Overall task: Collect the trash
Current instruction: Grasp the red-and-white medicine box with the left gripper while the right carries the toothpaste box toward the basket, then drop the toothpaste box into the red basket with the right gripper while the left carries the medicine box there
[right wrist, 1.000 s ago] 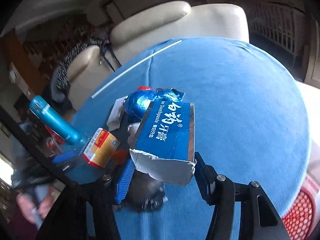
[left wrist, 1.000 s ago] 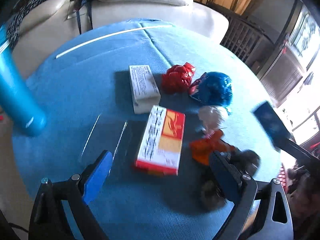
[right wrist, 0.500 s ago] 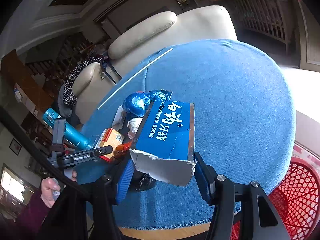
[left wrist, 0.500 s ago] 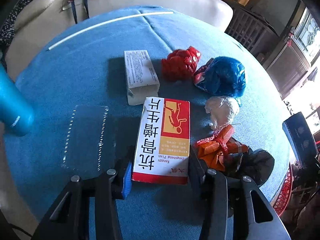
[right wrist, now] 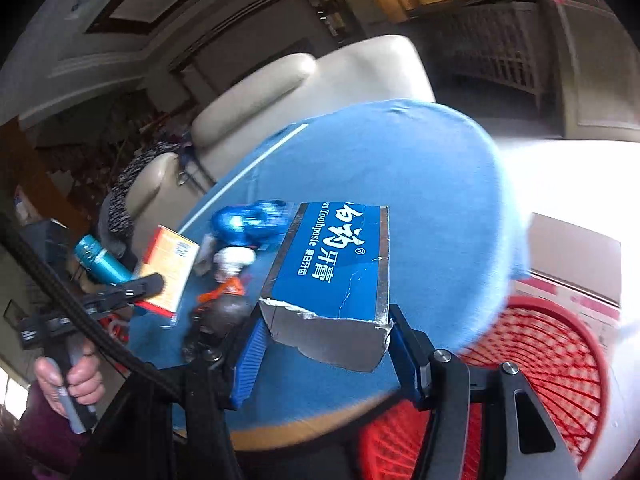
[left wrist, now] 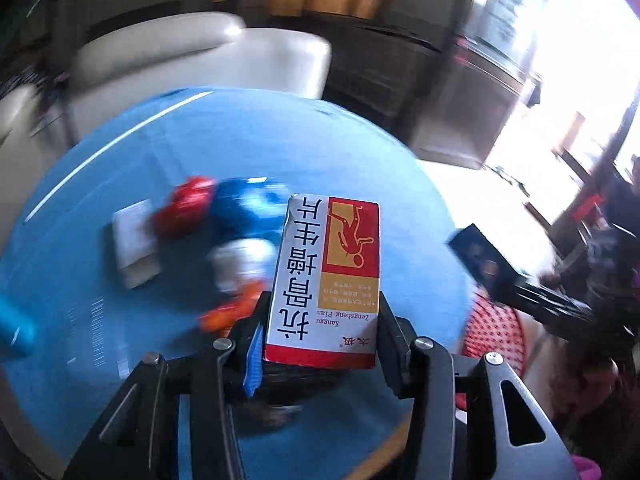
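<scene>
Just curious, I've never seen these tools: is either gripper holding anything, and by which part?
Both. The left gripper clamps the red-and-white medicine box by its near end; the right gripper clamps the blue toothpaste box by its torn near end.

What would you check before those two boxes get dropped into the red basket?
1. Left gripper clamped on the red, white and yellow cardboard medicine box: ok.
2. Right gripper clamped on the torn blue cardboard toothpaste box: ok.
3. Red plastic lattice basket within view, beside the table: ok.
4. Toothpaste box directly over the basket opening: not ok, it sits over the edge of the round blue-covered table.
5. Medicine box clear of the crumpled wrappers on the table: ok, lifted above them.
6. Basket has room: cannot tell, its bottom is hidden.
</scene>
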`<action>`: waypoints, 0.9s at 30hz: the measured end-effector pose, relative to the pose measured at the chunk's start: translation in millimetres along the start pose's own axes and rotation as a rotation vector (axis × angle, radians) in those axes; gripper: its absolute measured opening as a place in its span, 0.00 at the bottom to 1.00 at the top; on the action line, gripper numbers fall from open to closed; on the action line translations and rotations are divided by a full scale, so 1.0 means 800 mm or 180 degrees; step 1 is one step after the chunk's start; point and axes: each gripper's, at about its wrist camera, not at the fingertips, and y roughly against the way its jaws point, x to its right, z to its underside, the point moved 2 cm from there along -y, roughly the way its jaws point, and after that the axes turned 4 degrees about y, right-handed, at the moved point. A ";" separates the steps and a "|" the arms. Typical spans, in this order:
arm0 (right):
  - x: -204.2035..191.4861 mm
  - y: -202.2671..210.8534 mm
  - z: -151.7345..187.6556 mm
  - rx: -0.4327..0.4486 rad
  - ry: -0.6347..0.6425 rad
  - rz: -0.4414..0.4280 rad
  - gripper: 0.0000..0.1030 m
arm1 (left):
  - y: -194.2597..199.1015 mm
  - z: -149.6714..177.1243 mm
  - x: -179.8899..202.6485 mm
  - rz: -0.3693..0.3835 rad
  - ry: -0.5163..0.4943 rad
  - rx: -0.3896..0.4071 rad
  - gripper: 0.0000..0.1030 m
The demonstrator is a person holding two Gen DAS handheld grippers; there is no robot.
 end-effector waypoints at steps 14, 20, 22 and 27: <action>0.159 0.063 0.079 -0.0230 -0.0940 0.0465 0.66 | -0.100 0.054 0.198 0.0641 -0.0994 -0.0901 0.63; 0.166 0.069 0.075 -0.0171 -0.0963 0.0524 0.68 | -0.079 0.056 0.172 0.0515 -0.0926 -0.0825 0.64; 0.159 0.062 0.066 -0.0149 -0.0929 0.0457 0.68 | -0.070 0.049 0.149 0.0459 -0.0835 -0.0760 0.64; 0.125 0.040 0.044 -0.0155 -0.0763 0.0325 0.68 | -0.035 0.042 0.089 0.0228 -0.0533 -0.0526 0.64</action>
